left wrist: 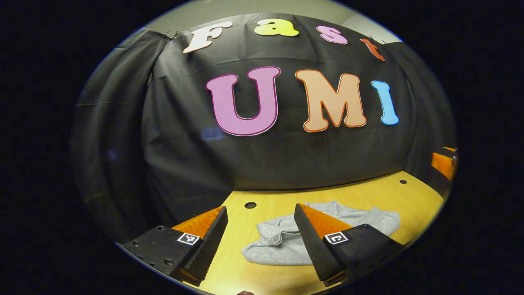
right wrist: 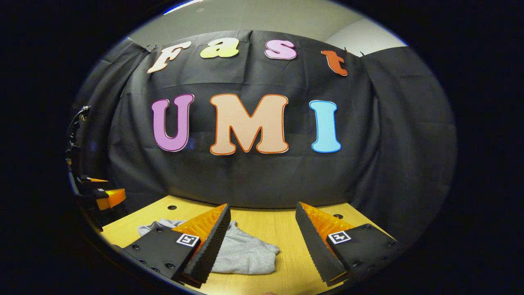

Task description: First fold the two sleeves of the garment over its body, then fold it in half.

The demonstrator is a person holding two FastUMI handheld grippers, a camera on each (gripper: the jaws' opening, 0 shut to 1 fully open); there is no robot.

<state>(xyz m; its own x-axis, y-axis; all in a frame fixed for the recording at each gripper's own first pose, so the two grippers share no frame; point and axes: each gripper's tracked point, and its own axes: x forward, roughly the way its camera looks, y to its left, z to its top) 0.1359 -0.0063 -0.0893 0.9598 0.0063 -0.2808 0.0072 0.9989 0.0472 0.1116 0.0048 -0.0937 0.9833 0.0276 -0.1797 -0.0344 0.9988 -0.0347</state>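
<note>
A grey garment (left wrist: pixel 286 241) lies rumpled on the wooden table (left wrist: pixel 409 200), bunched into a low heap rather than spread flat. In the left gripper view its long axis runs across the picture, roughly side to side, from a rounded lump at the near left to a thinner end at the far right. Folds and a seam ridge run across its top; sleeves and body cannot be told apart in the heap, nor which end is collar or hem.

The left gripper (left wrist: pixel 260 211) hangs above the table with its fingers wide apart and nothing between them. Its right finger overlaps the middle of the garment in the view, though whether it touches the cloth cannot be told; its left finger stands over bare wood near a round hole (left wrist: pixel 250 205) in the table.

In the right gripper view the garment (right wrist: pixel 245 252) lies at the lower left, again stretched mostly side to side, with its blunt end reaching toward the table's middle. The right gripper (right wrist: pixel 262 209) is held above the table (right wrist: pixel 286 229), fingers spread apart and empty; its left finger stands in front of the garment, its right finger over bare wood. At the far left edge of this view the left gripper (right wrist: pixel 100 196) shows beside the black cloth wall (right wrist: pixel 254 180).
</note>
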